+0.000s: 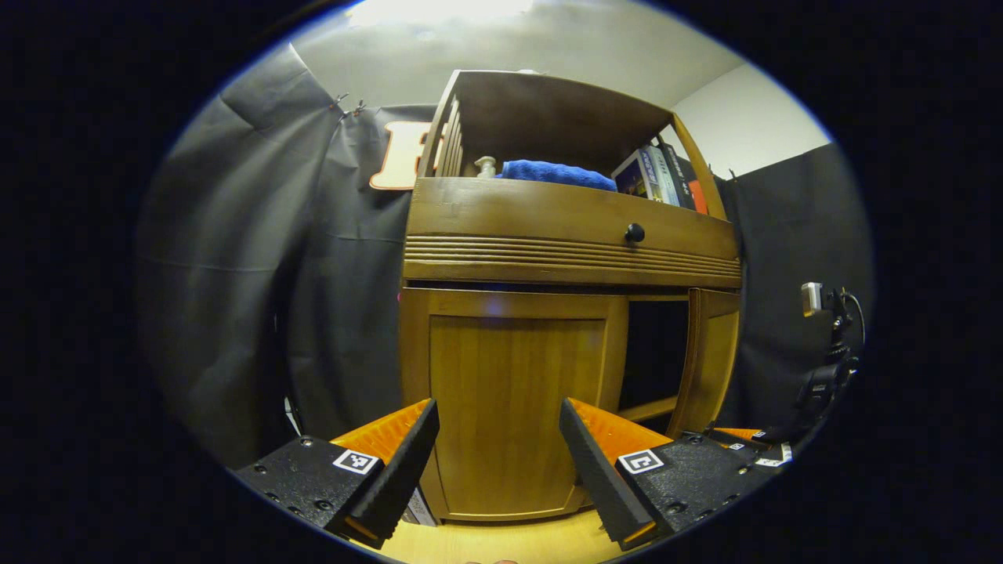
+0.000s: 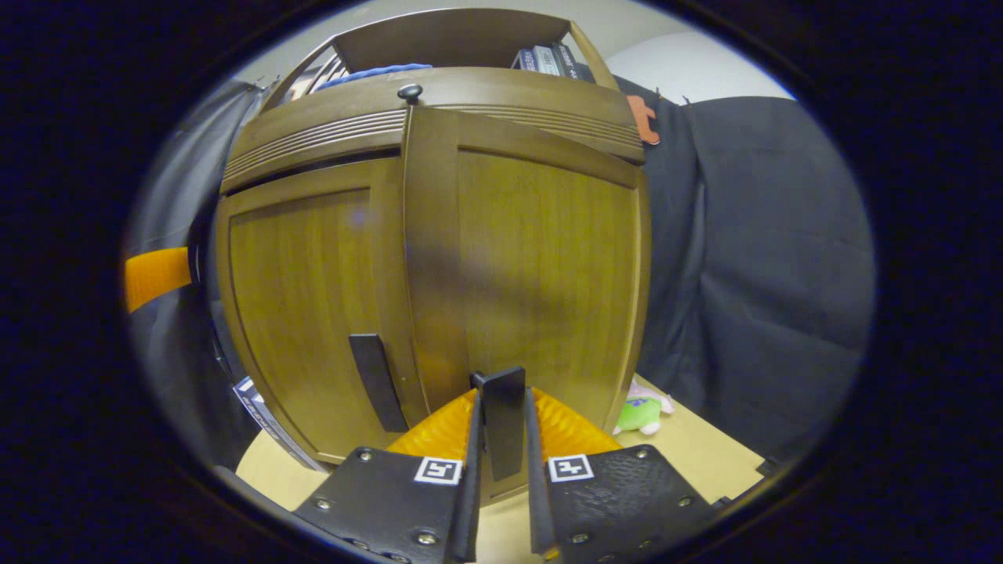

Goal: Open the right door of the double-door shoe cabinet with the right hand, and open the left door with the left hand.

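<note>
The wooden shoe cabinet (image 1: 572,258) stands straight ahead in the left gripper view. Its left door (image 1: 509,392) is closed. Its right door (image 1: 709,360) stands swung outward, baring a dark interior (image 1: 654,352). My left gripper (image 1: 497,407) is open in front of the left door, apart from it. In the right gripper view my right gripper (image 2: 501,395) is shut on the black handle (image 2: 501,423) of the right door (image 2: 541,266), which juts forward of the left door (image 2: 302,298). The left door's black handle (image 2: 376,380) is free. The right gripper's orange and black body (image 1: 740,442) shows low beside the open door.
Above the doors runs a drawer with a black knob (image 1: 635,233). The top shelf holds a blue towel (image 1: 556,172), books (image 1: 658,176) and a pump bottle (image 1: 486,166). A green plush toy (image 2: 639,415) lies right of the cabinet. A camera stand (image 1: 831,368) is at the far right.
</note>
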Available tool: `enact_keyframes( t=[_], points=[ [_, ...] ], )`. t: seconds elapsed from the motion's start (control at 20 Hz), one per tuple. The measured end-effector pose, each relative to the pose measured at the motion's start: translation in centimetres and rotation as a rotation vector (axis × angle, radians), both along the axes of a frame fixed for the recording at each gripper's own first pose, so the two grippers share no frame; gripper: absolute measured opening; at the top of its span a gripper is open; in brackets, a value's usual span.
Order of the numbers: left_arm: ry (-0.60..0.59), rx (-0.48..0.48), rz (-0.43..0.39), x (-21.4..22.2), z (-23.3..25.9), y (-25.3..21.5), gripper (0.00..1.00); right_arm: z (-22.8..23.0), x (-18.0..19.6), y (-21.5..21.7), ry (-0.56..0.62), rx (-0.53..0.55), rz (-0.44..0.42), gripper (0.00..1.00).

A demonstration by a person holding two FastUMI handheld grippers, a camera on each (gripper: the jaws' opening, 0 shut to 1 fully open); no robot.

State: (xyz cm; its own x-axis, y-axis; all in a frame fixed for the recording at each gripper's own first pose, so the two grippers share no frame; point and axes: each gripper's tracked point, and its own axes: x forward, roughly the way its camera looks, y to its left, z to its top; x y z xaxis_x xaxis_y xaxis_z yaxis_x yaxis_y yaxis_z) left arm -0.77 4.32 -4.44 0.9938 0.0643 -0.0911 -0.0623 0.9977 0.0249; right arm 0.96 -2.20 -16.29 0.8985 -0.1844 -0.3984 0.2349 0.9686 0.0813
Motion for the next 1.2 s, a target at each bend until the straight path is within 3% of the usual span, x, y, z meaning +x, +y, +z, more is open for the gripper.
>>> enact_keyframes(
  t=[0.05, 0.25, 0.35, 1.0, 1.2],
  points=[
    [0.004, -0.001, -0.012, -0.1, -0.1, -0.5, 0.95, 0.1, -0.4, -0.2, -0.001, -0.003, -0.005, 0.26],
    [0.004, -0.003, -0.048, -0.4, 0.0, -2.1, 0.92, 0.4, -2.1, -1.4, -0.001, -0.005, -0.031, 0.26],
    [0.007, -0.003, -0.059, -0.3, -0.1, -2.6, 0.95, 0.6, -2.8, -2.0, -0.001, -0.005, -0.045, 0.26],
    [0.032, -0.013, -0.127, -0.6, -1.2, -6.3, 0.92, 1.1, -6.4, -5.7, 0.000, -0.037, -0.123, 0.26],
    [0.041, -0.015, -0.142, -0.5, -1.6, -7.3, 0.95, 1.1, -7.1, -6.8, 0.002, -0.035, -0.142, 0.26]
  ],
)
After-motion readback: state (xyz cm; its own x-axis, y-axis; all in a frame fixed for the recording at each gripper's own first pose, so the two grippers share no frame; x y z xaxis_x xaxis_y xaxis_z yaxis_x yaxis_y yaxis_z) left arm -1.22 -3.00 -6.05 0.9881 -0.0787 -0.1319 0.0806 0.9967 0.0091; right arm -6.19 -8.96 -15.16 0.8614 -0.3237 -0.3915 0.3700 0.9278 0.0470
